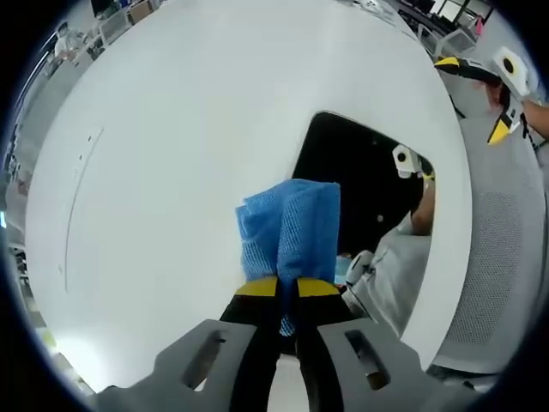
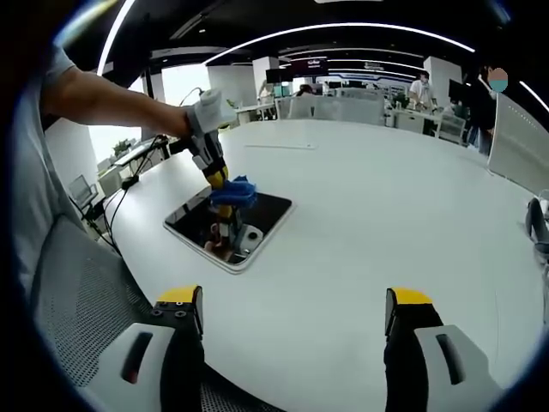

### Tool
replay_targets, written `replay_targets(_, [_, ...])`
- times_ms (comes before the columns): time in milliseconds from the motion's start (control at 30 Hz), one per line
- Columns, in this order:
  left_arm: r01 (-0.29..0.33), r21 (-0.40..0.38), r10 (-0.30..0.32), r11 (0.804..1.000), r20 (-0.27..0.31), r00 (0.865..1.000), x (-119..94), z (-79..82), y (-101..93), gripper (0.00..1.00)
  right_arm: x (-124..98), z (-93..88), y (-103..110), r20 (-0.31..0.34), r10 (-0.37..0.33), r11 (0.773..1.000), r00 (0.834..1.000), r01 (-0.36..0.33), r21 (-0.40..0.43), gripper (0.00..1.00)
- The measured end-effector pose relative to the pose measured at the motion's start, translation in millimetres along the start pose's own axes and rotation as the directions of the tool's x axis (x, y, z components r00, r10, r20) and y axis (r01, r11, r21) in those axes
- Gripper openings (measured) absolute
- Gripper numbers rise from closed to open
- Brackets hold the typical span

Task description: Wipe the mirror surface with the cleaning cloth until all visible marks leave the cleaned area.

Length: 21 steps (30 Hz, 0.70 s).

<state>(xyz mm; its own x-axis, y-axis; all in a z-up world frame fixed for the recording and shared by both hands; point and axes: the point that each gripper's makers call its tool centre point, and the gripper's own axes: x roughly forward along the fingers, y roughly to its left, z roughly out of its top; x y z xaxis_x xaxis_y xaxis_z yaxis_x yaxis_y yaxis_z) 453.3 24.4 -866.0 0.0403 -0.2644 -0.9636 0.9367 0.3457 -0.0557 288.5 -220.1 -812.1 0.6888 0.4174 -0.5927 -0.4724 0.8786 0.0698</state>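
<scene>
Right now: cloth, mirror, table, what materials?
Cloth: blue open-weave mesh fabric, soft folds, likely synthetic. Mirror: glossy dark glass-like sheet, pale rim, reflecting the left gripper. Table: smooth matte white top, probably laminate.

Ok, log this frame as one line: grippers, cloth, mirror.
left gripper: shut on blue cleaning cloth | cloth: over mirror, contact unclear | right gripper: open, empty | mirror: flat on white table

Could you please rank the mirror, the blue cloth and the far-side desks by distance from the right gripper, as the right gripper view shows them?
1. mirror, ahead-left on the table.
2. blue cloth, held just over it.
3. desks, beyond the table.
</scene>
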Motion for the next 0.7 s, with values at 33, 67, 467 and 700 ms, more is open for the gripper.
replay_targets(33, [-0.001, 0.001, 0.001, 1.0, 0.0, 1.0, 0.0, 0.0, 0.1, 0.03, 0.0, 0.0, -0.1, 0.0, 0.0, 1.0, 1.0, 0.0, 0.0, 0.86])
replay_targets(67, [-0.002, 0.002, 0.002, 1.0, 0.0, 1.0, 0.1, -0.1, 0.1, 0.03, 0.0, 0.0, 0.0, 0.0, 0.001, 1.0, 1.0, -0.001, 0.001, 0.86])
replay_targets(467, [-0.003, -0.006, 0.003, 1.0, -0.003, 1.0, -1.9, -5.3, 3.0, 0.03, 0.1, -0.6, -0.2, -0.001, 0.001, 1.0, 1.0, -0.001, -0.002, 0.86])
replay_targets(700, [-0.011, -0.008, 0.011, 1.0, -0.001, 1.0, -1.5, -4.9, 3.1, 0.03, 0.3, -0.7, 0.0, -0.003, 0.001, 1.0, 1.0, -0.001, -0.004, 0.86])
